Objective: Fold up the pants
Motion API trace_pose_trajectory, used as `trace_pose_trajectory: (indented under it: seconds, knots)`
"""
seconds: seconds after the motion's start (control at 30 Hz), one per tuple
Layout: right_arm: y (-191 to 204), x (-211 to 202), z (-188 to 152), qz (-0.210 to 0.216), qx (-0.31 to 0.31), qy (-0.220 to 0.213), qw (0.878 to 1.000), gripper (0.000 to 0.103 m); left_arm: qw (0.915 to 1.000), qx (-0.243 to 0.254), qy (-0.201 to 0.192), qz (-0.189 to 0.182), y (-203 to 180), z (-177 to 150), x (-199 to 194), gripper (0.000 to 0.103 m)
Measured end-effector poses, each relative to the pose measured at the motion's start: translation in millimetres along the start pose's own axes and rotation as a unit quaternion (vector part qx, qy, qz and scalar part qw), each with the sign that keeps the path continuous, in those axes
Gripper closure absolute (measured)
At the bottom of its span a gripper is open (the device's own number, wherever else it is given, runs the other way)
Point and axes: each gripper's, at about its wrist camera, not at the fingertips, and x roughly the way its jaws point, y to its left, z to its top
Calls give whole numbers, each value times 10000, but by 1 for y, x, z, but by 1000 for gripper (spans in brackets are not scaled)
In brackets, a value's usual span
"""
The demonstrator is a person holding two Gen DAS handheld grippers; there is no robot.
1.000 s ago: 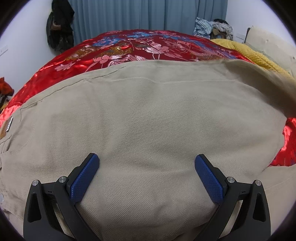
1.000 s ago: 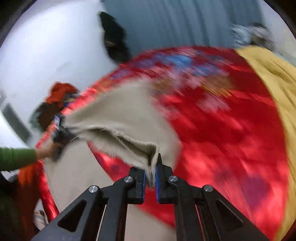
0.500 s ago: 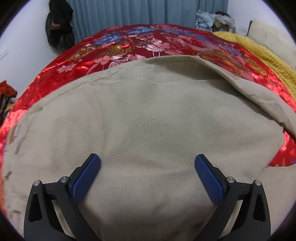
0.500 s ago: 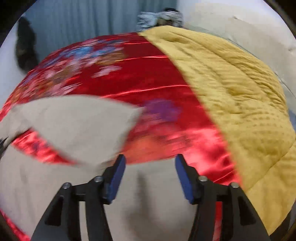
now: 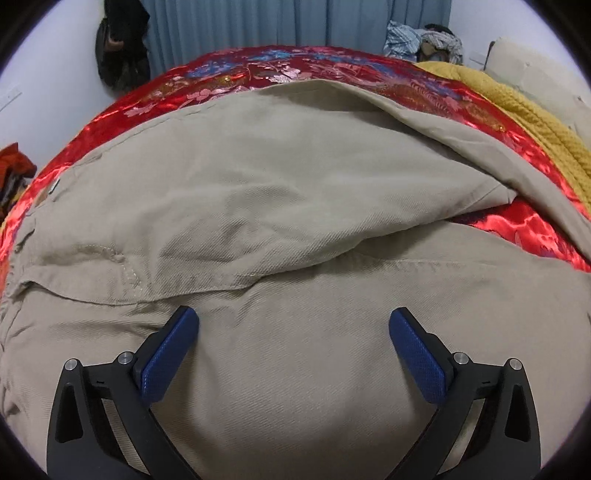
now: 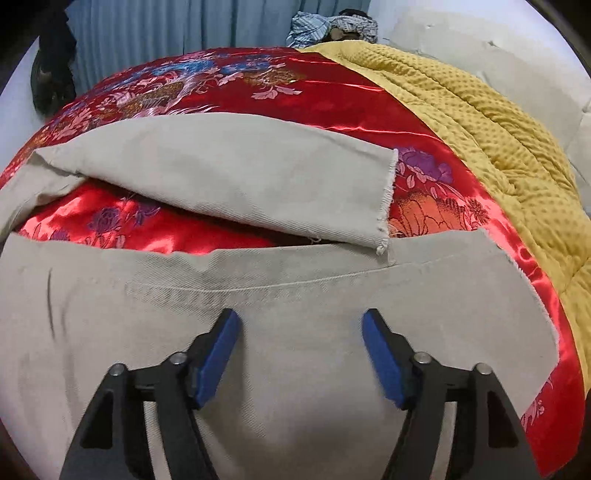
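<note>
Beige pants (image 5: pixel 258 206) lie spread on a red floral bedspread (image 5: pixel 258 77). In the left wrist view the upper part lies with a seam and a fold across it. My left gripper (image 5: pixel 293 328) is open and empty just above the fabric. In the right wrist view the far leg (image 6: pixel 221 177) lies angled over the red cover, its frayed hem (image 6: pixel 388 199) meeting the near leg (image 6: pixel 295 302). My right gripper (image 6: pixel 301 332) is open and empty above the near leg.
A mustard-yellow quilted blanket (image 6: pixel 480 122) lies along the right of the bed. Blue curtains (image 5: pixel 258 26) hang behind. A dark bag (image 5: pixel 122 44) hangs at the back left. A clothes pile (image 6: pixel 332 26) sits at the far end.
My right gripper let go of the pant leg, opened and swung to face the leg ends. The leg now lies on the bed. My left gripper drew back along the pants.
</note>
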Motion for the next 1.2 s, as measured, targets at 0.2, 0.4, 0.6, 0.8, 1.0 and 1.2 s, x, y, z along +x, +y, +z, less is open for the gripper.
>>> trace_pose_trajectory:
  seconds: [0.2,0.4,0.6,0.8,1.0,1.2]
  knots:
    - [-3,4,-4,-32,64,-7,10000,22,9999,-69,-43,-99,3,-1,2,0]
    - [-4,5,-5,-49,81,-46,9999,20,10000,-13,-86,-14,1,-3,3,0]
    - [-4,7,-5,-76,108,-55,9999,17,10000,-27,-91,-31,2,-2,5,0]
    - [-4,9,-5,-96,113,-50,9999,14,10000,-28,-88,-36,2,-2,5,0]
    - [-4,9,-5,-96,118,-49,9999,12,9999,-26,-91,-34,2,-2,5,0]
    - [-5,11,-5,-103,128,-51,9999,11,9999,-26,-91,-35,2,-2,5,0]
